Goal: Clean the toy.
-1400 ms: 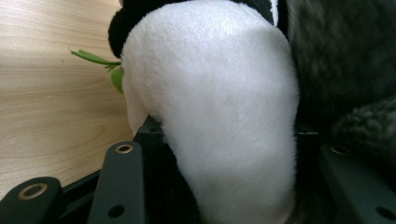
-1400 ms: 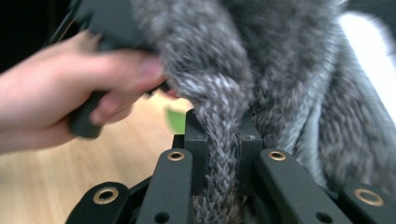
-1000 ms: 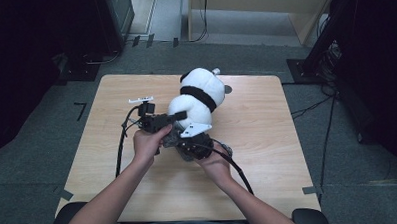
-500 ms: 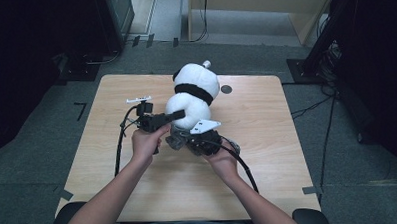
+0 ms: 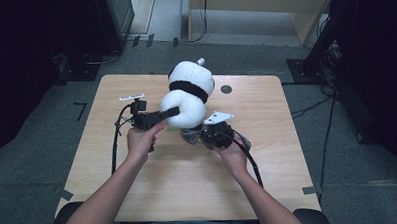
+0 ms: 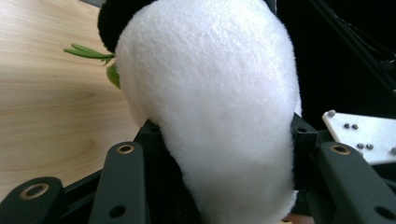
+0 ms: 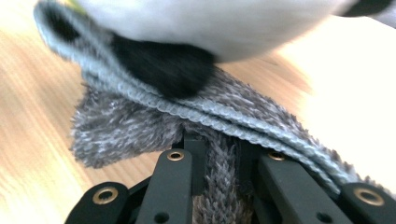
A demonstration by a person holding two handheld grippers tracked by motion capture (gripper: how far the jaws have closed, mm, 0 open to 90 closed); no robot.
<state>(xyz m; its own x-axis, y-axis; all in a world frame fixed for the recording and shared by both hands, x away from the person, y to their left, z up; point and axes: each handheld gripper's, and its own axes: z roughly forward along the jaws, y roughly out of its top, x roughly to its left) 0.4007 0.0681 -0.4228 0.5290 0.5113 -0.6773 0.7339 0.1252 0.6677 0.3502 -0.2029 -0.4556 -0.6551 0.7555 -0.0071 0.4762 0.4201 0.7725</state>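
A white plush (image 5: 188, 92) with a black band sits at the centre of the high view, on the wooden surface (image 5: 154, 188), its lower lobe toward the person. The left gripper (image 5: 170, 113) comes in from the left of the frame, and its fingers are clamped on that lower lobe; in the left gripper view the white fur (image 6: 210, 107) bulges between the two black fingers (image 6: 122, 186), pressed on both sides. Green leaves (image 6: 86, 50) stick out by the plush's black part at the upper left of that view.

The right gripper (image 5: 193, 137) lies just below the plush, right of centre in the high view, with its fingers pinched tight on a grey knitted cloth (image 7: 140, 121) (a sock or small hat, I cannot tell which). In the right gripper view the cloth's ribbed edge runs from upper left to lower right, and a black part of the plush (image 7: 163, 63) lies against it, blurred. Whether that part sits inside the cloth's opening cannot be made out.
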